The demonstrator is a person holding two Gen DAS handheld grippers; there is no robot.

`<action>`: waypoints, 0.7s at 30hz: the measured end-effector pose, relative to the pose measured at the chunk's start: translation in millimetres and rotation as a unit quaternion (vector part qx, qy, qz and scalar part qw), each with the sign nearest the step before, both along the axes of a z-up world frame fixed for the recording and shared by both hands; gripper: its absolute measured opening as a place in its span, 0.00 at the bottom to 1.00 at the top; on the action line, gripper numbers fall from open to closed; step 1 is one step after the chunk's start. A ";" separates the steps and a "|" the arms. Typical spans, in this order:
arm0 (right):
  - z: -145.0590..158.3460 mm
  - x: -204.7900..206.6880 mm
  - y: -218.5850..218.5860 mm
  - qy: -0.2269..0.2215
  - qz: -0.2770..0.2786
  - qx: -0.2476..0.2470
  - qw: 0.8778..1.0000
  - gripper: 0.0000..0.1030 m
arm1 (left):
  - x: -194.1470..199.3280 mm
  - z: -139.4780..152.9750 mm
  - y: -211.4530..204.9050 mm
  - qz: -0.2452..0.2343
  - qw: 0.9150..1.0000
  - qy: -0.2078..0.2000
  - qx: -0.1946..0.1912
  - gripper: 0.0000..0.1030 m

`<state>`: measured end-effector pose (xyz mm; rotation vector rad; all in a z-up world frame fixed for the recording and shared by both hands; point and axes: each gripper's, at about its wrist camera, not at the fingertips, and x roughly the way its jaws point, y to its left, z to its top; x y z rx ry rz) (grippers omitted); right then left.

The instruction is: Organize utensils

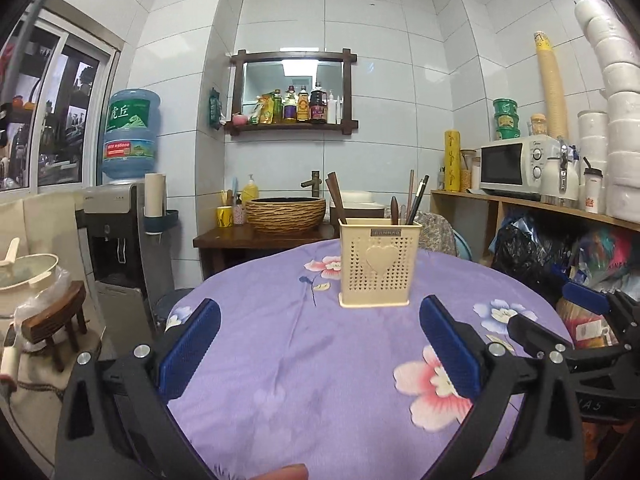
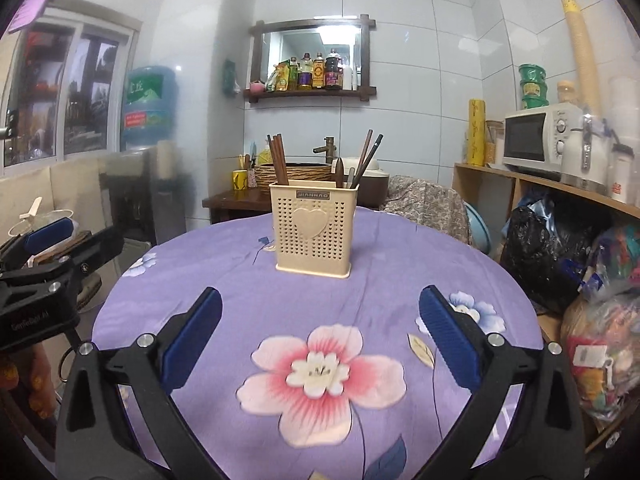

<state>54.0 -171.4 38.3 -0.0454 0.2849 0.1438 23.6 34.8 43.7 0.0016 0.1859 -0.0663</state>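
Note:
A cream perforated utensil holder [image 1: 378, 266] with a heart on its front stands upright on the round table with a purple floral cloth [image 1: 288, 344]. It also shows in the right wrist view [image 2: 314, 230]. Brown chopsticks [image 2: 278, 162] lean at its left side, and more dark utensils [image 2: 366, 160] stand at its right. My left gripper [image 1: 320, 320] is open and empty, a short way in front of the holder. My right gripper [image 2: 320, 312] is open and empty too, in front of the holder. Each gripper shows at the edge of the other's view.
A wooden stand with a woven basin [image 1: 286, 214] is behind the table. A water dispenser [image 1: 120, 240] stands at the left. A shelf with a microwave [image 1: 520, 166] and bags [image 2: 560, 256] is at the right.

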 end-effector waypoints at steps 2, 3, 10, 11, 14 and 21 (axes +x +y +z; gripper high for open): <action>-3.6 -15.2 3.3 -0.009 -0.004 -0.011 1.000 0.95 | -13.8 -2.6 2.2 0.001 1.000 0.003 -0.009 0.96; -5.8 -24.9 6.4 -0.017 -0.008 -0.022 1.000 0.95 | -18.3 -3.2 3.0 0.004 1.000 0.004 -0.011 0.96; -8.4 -54.6 14.7 -0.029 -0.012 -0.052 0.998 0.95 | -35.4 -3.4 2.5 0.016 1.000 0.004 -0.006 0.96; -7.4 -57.5 15.1 -0.032 -0.014 -0.053 0.998 0.95 | -37.0 -3.9 2.2 0.016 1.000 0.002 -0.004 0.96; -4.6 -60.8 14.5 -0.034 -0.013 -0.050 0.998 0.95 | -40.3 -6.1 4.9 0.020 1.000 0.004 -0.007 0.96; -1.5 -58.9 11.7 -0.031 -0.015 -0.040 0.999 0.95 | -40.8 -9.5 8.1 0.024 1.000 0.009 -0.008 0.96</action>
